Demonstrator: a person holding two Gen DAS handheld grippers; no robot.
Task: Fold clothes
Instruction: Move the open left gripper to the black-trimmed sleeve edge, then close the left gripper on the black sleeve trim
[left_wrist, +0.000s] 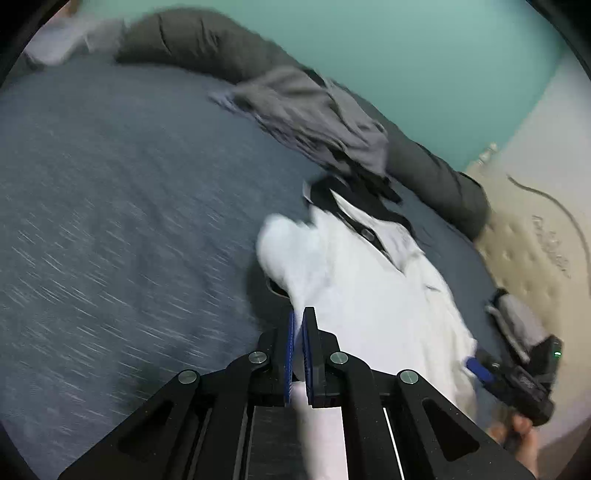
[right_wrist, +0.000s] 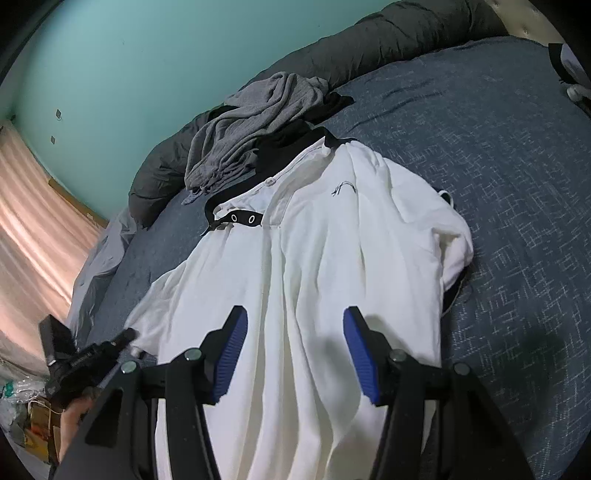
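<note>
My left tool is pinched tight on the near edge of the white shirt, and I can see a strip of white cloth running back between its blue pads. I hold it there, I think, so I can lift that side and bring it over for a fold. My right tool sits with its two blue pads wide apart, one on each side of the white cloth low on the shirt, and the pads do not seem to squeeze anything. I think it waits there so it can grab the hem next. The shirt lies spread on the blue bed, front up, with its black collar strip away from me, so the bottom edge is the part I can reach first. One sleeve is bunched up at the side, and I guess it will need to be pulled flat or tucked in. Just past the collar there is a crumpled grey garment lying partly on something black; those look like more clothes waiting their turn. Behind them a long dark grey rolled blanket lies along the green wall, out of the way of my folding.
</note>
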